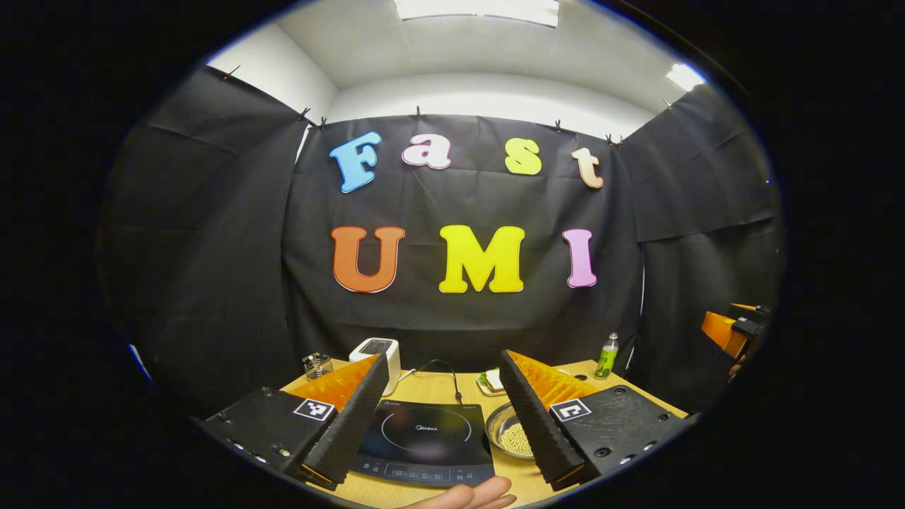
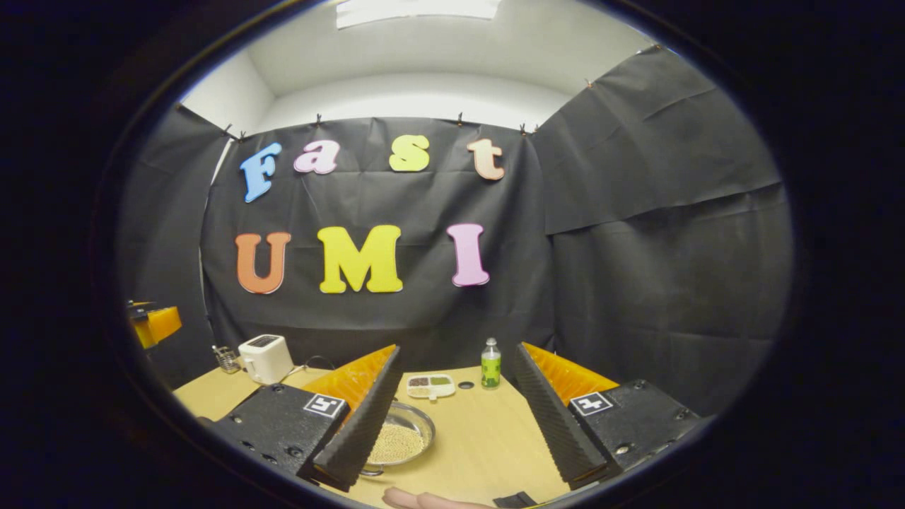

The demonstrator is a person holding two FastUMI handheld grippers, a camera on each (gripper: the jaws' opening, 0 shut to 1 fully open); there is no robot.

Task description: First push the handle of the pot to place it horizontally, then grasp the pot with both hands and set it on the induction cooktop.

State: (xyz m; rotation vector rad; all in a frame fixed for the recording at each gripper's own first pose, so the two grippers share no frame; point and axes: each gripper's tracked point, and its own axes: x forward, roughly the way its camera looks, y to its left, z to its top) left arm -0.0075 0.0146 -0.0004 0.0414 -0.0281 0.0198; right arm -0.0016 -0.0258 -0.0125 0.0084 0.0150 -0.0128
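Readable only: "Midea" on the induction cooktop [image 1: 424, 433]. Square black-and-white markers on the hand-held gripper [image 1: 444, 424] fingers, no legible text.

Left gripper [image 1: 442, 417]: black ridged fingers spread wide, nothing between them.
Cooktop: flat black glass induction cooktop [image 1: 424, 442] on the light wooden table [image 1: 523, 477].
Pot: shallow steel pot [image 1: 510, 433] of pale beads, just beside the cooktop.
Background: white toaster [image 1: 378, 351], green bottle [image 1: 606, 356], wire basket [image 1: 318, 365].
Foreground: a hand [image 1: 470, 497].
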